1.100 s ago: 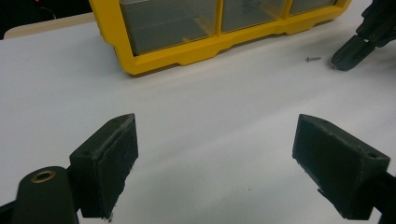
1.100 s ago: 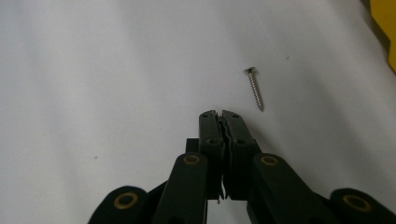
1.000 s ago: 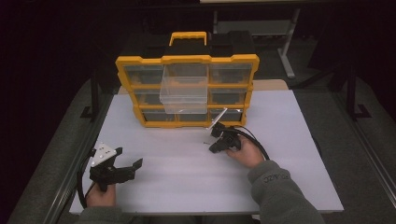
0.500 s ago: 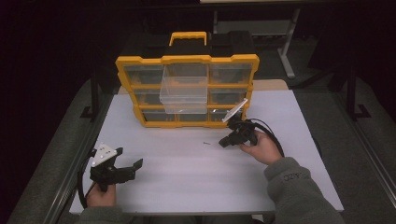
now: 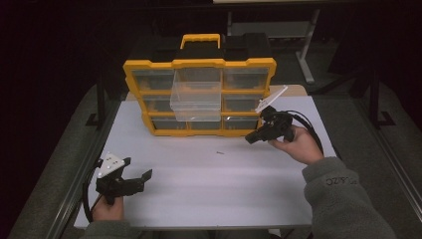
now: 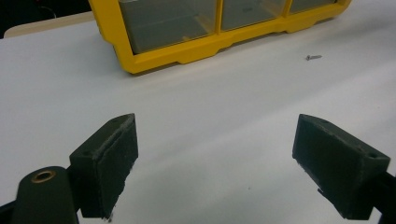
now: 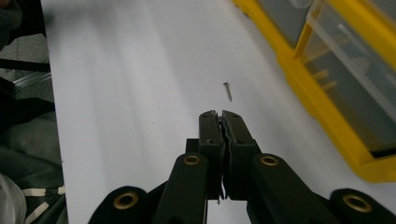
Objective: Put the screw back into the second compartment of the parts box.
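A small screw (image 5: 219, 152) lies loose on the white surface (image 5: 209, 189), just in front of the yellow organizer (image 5: 199, 97); the right gripper (image 5: 250, 139), jaws pressed together on nothing, hangs just right of the screw, pointing at it; the screw's long axis runs nearly along those jaws; the left gripper (image 5: 146, 175), jaws wide apart, sits well away.

Faint dark lettering on grey sleeve (image 5: 343, 181), too blurred to read
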A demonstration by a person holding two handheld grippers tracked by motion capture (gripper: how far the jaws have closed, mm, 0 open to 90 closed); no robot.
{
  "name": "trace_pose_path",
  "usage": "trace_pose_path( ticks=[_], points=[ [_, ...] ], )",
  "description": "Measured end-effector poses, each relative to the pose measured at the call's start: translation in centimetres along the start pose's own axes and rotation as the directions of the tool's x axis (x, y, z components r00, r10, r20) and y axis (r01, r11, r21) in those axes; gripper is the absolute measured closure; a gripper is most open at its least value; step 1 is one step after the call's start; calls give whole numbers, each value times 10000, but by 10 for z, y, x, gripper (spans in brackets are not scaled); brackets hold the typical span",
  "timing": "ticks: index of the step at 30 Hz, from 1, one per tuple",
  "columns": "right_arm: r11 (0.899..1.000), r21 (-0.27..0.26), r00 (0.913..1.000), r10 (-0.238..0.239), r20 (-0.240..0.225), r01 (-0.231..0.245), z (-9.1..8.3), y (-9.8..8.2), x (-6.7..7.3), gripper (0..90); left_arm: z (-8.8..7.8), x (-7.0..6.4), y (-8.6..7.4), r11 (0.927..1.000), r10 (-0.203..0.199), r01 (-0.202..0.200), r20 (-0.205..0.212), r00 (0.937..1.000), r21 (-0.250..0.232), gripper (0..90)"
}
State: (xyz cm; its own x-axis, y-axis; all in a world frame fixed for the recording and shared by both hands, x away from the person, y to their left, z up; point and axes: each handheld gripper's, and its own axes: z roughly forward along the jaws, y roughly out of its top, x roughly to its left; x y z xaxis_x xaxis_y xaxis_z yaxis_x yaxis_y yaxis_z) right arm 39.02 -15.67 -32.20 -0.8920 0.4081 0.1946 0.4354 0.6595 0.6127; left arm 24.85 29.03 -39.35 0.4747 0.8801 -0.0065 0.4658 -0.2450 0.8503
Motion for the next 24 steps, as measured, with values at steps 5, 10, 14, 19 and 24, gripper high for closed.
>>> trace_pose_path(
  ticks=[5, 10, 14, 19, 24],
  points=[
    [9994, -133, 9994, -325, 86, 326, -23, 14, 1, 867, -1, 0, 0, 10000, -6, 6, -7, 10000, 34, 139],
    [9984, -223, 9985, -518, 177, 522, -49, 31, 5, 866, -1, 0, 0, 10000, -45, 45, -5, 10000, 34, 139],
    [9967, -335, 9971, -732, 222, 739, -68, 44, 10, 865, -1, 0, 0, 10000, -74, 74, -19, 10000, 19, 139],
    [9935, -296, 9933, -1089, 394, 1101, -89, 66, 18, 866, 0, 0, 0, 10000, -53, 53, -10, 10000, 5, 139],
    [9869, -452, 9874, -1530, 407, 1548, -104, 92, 30, 866, -1, 0, 0, 10000, -80, 80, 2, 10000, 45, 139]
  ],
)
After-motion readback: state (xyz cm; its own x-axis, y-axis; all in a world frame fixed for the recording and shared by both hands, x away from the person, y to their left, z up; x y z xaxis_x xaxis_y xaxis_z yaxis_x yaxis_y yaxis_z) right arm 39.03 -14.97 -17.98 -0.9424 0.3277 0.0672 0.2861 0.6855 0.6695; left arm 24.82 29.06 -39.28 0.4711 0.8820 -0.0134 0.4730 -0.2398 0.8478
